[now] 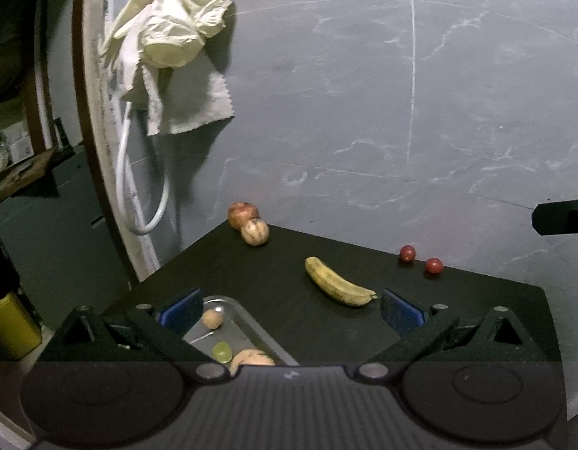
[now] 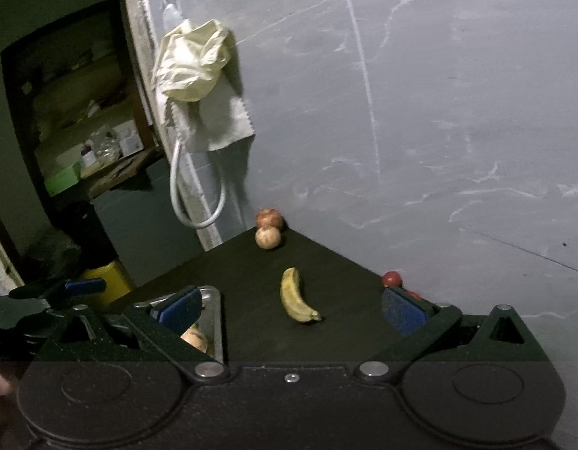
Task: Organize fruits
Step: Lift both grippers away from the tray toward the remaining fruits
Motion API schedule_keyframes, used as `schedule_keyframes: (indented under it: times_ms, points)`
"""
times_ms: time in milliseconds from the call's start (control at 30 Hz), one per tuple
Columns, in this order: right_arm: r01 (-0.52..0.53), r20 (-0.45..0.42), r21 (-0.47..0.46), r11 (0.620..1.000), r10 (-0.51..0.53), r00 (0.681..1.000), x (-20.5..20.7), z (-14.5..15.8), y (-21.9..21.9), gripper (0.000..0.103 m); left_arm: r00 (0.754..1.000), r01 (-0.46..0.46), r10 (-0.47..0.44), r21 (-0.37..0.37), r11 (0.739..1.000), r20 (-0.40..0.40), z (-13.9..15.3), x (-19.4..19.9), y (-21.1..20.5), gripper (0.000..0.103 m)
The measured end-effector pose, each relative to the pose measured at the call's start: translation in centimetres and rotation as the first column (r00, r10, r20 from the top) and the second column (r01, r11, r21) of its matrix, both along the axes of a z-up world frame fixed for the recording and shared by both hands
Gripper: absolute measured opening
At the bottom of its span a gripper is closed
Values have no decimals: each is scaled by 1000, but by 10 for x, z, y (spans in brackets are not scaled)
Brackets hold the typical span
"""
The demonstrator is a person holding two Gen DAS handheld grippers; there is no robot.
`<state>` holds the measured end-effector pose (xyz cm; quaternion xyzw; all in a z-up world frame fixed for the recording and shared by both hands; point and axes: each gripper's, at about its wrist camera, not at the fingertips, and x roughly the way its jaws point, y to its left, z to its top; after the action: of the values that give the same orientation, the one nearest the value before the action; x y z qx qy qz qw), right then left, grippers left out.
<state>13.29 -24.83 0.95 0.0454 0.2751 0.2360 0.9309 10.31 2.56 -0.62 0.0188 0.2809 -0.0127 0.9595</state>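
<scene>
Both your left gripper (image 1: 289,309) and right gripper (image 2: 292,309) hover with jaws apart, empty. The tray (image 1: 251,318) at the counter's (image 1: 251,273) near-left edge collects fruit; the banana (image 1: 337,281) mid-counter looks likely next.

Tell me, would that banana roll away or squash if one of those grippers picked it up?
The banana lies flat on its curved side on the dark table, so it probably won't roll. Its brown-speckled skin suggests ripeness, so it may bruise under a hard squeeze.
</scene>
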Motion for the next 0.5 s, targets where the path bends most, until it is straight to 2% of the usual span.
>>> schedule_keyframes:
  times_ms: [500]
  points:
    - [78,-63,-23,997,-79,995,36,-25,8,102,998,38,-39,-27,999,-54,-23,45,21,102]
